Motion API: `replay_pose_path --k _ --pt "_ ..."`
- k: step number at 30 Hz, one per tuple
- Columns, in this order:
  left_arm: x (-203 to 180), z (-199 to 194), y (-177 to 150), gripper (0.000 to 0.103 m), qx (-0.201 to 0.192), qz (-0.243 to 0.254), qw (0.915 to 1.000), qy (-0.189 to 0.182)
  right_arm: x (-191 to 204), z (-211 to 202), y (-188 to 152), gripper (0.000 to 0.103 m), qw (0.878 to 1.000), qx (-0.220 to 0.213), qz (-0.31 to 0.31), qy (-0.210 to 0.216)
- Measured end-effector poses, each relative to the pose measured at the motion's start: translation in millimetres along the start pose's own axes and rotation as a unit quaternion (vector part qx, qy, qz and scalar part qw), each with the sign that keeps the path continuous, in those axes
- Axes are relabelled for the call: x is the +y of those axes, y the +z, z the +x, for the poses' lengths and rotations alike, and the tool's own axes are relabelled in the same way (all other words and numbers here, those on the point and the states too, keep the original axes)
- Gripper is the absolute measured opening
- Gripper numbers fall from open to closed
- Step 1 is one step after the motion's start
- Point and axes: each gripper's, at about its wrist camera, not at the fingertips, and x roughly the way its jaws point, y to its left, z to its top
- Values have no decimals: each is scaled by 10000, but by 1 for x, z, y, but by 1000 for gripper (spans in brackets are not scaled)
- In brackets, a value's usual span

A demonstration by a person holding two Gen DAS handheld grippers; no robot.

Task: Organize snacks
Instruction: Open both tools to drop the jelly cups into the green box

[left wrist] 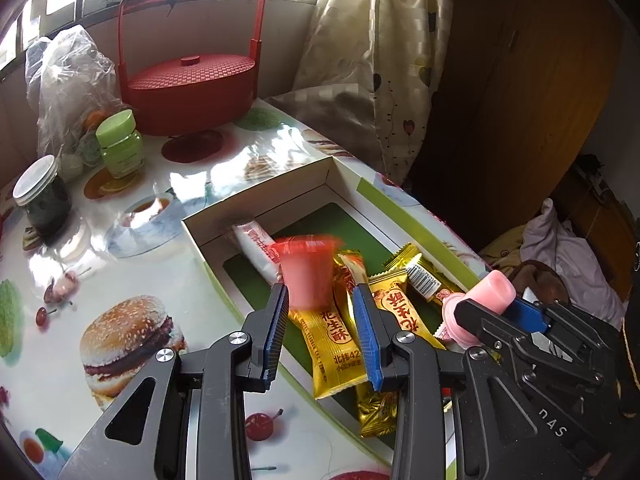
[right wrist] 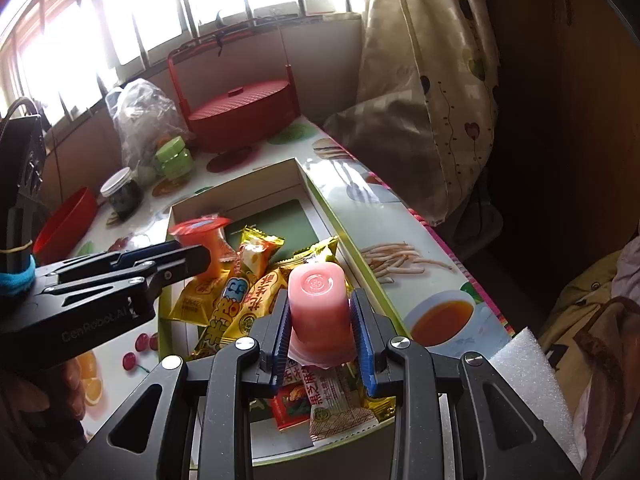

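Over the open box (left wrist: 256,204) on the desk (left wrist: 132,280), both hand-held grippers are carrying jelly cups. The left hand-held gripper (left wrist: 322,308) is clamping a red jelly cup (left wrist: 308,272), lid up, and the right hand-held gripper (right wrist: 320,332) is squeezing a pink jelly cup (right wrist: 320,312) flipped base toward the camera. Gold snack packets (left wrist: 332,340) are lying piled in the box right below them. A red lidded basket (left wrist: 192,92), a green jar (left wrist: 120,144) and a dark jar (left wrist: 44,196) are sitting further back on the desk.
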Motion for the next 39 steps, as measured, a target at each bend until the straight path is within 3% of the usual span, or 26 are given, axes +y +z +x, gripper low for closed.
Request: replay_pose_path --k 14,25,39 --pt "0 6 -1 35 80 -76 9999 0 -2 7 0 29 9998 9 90 181" --pt "-2 -8 -5 43 -13 -133 9999 20 0 0 -3 45 9997 -34 127 211" --pt "-14 -44 -27 44 -183 -79 9998 36 5 -25 -15 49 9996 -191 48 188"
